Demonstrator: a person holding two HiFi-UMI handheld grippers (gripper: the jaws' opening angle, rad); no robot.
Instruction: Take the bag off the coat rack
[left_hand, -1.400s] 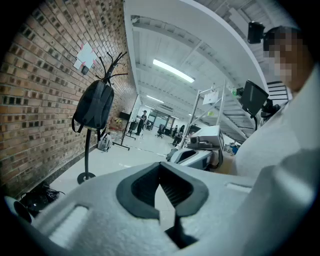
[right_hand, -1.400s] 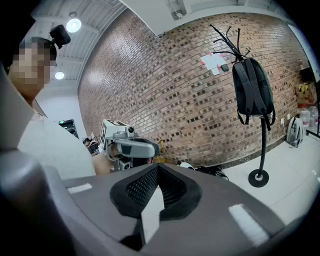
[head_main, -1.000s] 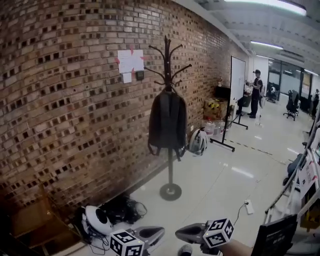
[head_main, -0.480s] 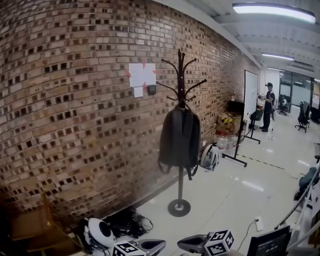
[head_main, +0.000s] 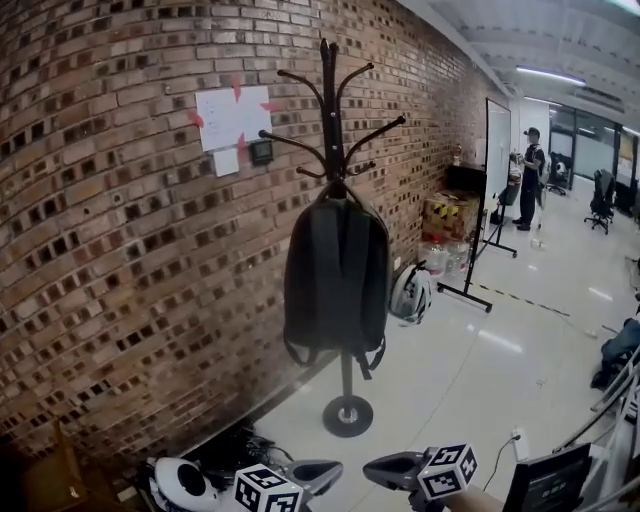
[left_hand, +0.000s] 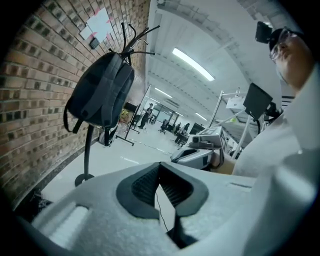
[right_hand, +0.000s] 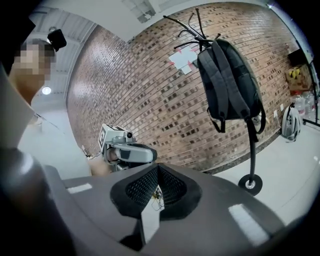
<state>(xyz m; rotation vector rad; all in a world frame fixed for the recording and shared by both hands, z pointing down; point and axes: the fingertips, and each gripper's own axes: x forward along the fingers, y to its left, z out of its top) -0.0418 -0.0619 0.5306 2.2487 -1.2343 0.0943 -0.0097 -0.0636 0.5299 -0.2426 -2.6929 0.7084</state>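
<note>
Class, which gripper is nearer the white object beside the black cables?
Left. The left gripper sits just right of the white object; the right gripper lies farther right.

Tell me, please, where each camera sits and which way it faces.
Head view: on the person's head, facing the backpack on the coat rack; left gripper and right gripper at the bottom edge.
Left gripper view: on that gripper, along its shut jaws toward the backpack; right gripper and white sleeve at right.
Right gripper view: on that gripper, along its shut jaws toward the backpack; left gripper at left.
Shared: all show the backpack.
</note>
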